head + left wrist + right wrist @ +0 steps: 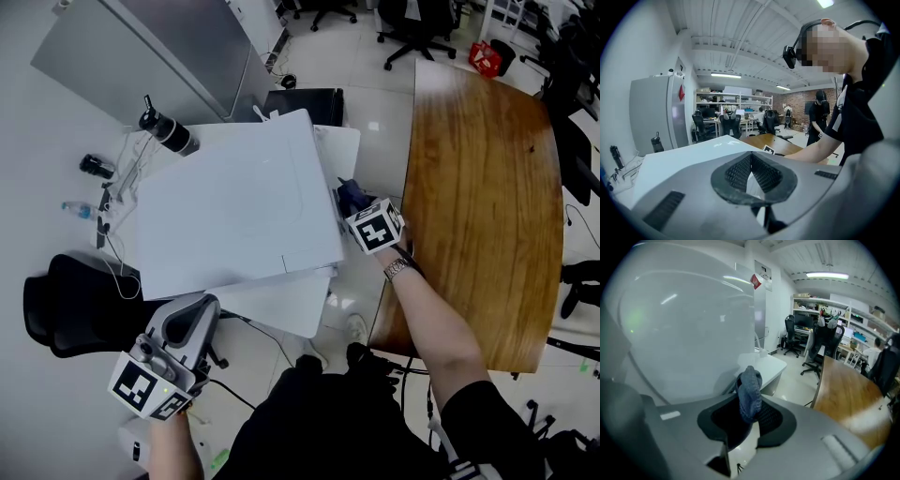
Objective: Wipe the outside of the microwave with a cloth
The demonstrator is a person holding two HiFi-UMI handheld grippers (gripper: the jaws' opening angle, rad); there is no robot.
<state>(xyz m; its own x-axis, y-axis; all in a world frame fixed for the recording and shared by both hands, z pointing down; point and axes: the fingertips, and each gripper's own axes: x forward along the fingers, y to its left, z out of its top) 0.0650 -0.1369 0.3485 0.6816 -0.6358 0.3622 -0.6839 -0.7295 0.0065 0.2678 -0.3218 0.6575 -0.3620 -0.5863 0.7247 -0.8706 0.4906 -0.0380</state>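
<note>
Your right gripper (751, 417) clamps the cloth (750, 390) beside the right edge of the microwave (234, 206), with open floor (380, 141) toward the table (487, 187). Your left gripper (204, 309), jaws together, hovers off the near-left corner.

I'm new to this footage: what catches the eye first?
The big white microwave fills the middle of the head view. At its right side the right gripper clamps a blue cloth; a glossy wooden table lies further right.
</note>
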